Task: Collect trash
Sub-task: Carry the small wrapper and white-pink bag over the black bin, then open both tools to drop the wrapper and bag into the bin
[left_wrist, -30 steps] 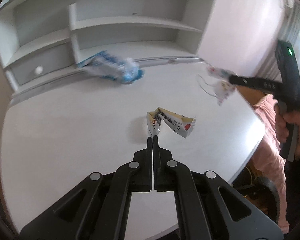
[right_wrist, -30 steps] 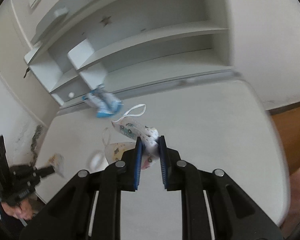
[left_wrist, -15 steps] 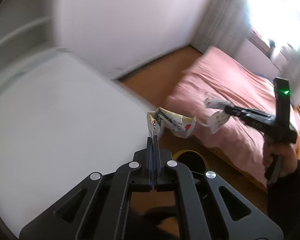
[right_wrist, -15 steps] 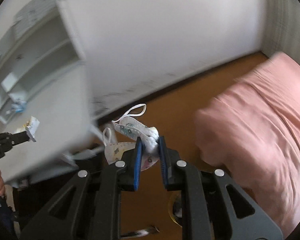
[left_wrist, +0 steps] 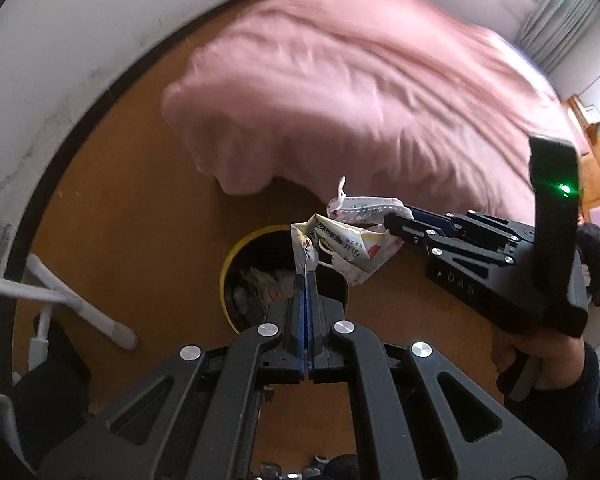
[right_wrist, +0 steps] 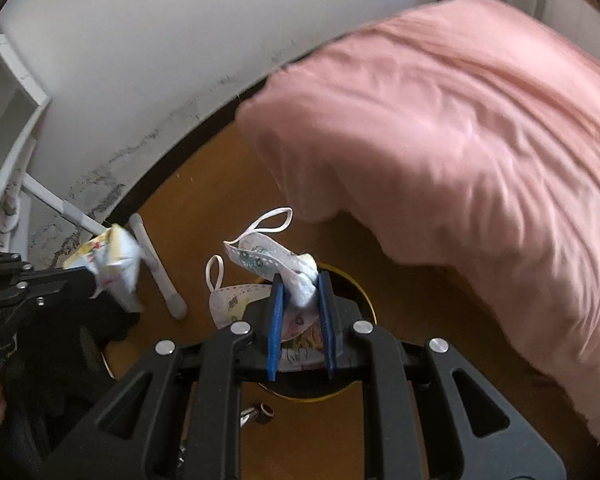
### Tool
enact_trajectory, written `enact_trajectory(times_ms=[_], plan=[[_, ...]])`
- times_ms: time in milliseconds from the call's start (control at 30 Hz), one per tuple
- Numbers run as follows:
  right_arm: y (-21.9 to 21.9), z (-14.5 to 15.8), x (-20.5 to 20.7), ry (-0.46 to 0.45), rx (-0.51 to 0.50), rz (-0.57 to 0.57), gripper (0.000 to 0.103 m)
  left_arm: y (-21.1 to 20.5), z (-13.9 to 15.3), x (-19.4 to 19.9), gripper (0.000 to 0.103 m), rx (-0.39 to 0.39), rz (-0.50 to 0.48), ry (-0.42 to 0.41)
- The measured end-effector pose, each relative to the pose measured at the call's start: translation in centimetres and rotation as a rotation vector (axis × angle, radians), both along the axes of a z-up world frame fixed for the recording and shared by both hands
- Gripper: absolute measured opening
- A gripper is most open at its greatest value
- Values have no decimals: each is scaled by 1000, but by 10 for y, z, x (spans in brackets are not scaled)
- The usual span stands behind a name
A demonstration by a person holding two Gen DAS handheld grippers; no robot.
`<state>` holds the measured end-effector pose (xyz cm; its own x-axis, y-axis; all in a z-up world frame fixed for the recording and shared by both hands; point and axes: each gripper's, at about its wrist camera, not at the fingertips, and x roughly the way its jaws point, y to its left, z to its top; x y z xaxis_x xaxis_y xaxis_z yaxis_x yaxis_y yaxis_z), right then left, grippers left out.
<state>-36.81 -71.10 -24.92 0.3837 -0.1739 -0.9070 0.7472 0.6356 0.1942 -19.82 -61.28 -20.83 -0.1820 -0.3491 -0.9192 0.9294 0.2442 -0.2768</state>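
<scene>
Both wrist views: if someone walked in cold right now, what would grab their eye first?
First the big pink bedspread filling the upper right of both views. Next, below it on the wooden floor, the yellow-rimmed trash bin, some rubbish already inside. Both grippers hang over or beside it with jaws clamped: the left gripper on a crumpled wrapper, the right gripper on a white face mask.
</scene>
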Motion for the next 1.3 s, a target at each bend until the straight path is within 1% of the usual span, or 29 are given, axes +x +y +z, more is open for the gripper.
enact_trajectory(times_ms=[33,133,200,300,333,400,533,633,700,733,767,833,867,900,967,1033,1133,1167,1200,1233,1300], plan=[[-2,-9,-3,8,10,-5,17,-6,-13,-2,0,31,5,20],[-6,-40,-9,16,58,-16,17,-10,-40,-7,0,90,14,22],[-7,-54,-8,29,74,-14,17,-14,-54,-4,0,123,31,46],[-7,-69,-7,39,96,-15,17,-18,-71,-4,0,168,26,25],[-7,-73,-7,41,104,-16,17,-19,-76,-4,0,188,19,31],[-6,-82,-6,44,122,-18,17,-18,-83,-4,0,205,16,52],[-4,-91,-5,52,136,-16,17,-15,-84,-2,0,204,16,63],[-6,-95,-8,62,141,-18,17,-17,-83,-2,0,202,23,54],[-6,-97,-9,68,152,-22,21,-18,-83,-3,0,200,21,63],[-6,-97,-10,72,151,-28,28,-20,-84,-5,0,202,18,68],[-5,-97,-12,67,152,-32,42,-20,-83,-6,1,204,14,71],[-5,-96,-14,54,148,-38,58,-20,-82,-7,8,205,11,67],[-5,-95,-14,50,149,-34,58,-21,-81,-7,20,200,15,68],[-4,-94,-14,48,152,-32,58,-21,-79,-6,38,190,19,69],[-4,-92,-14,43,152,-32,58,-19,-72,-4,55,155,35,62],[-5,-88,-13,34,149,-35,58,-18,-64,-3,56,116,45,52],[-4,-73,-10,13,134,-42,58,-14,-49,1,59,62,69,51],[-4,-61,-7,-1,118,-44,58,-11,-39,6,62,27,98,46],[-4,-53,-6,-9,107,-45,58,-8,-31,11,64,8,123,47],[-3,-34,-2,-29,76,-41,58,-4,-22,17,64,-6,149,59],[0,-7,5,-58,28,-25,59,8,12,37,65,-57,208,92]])
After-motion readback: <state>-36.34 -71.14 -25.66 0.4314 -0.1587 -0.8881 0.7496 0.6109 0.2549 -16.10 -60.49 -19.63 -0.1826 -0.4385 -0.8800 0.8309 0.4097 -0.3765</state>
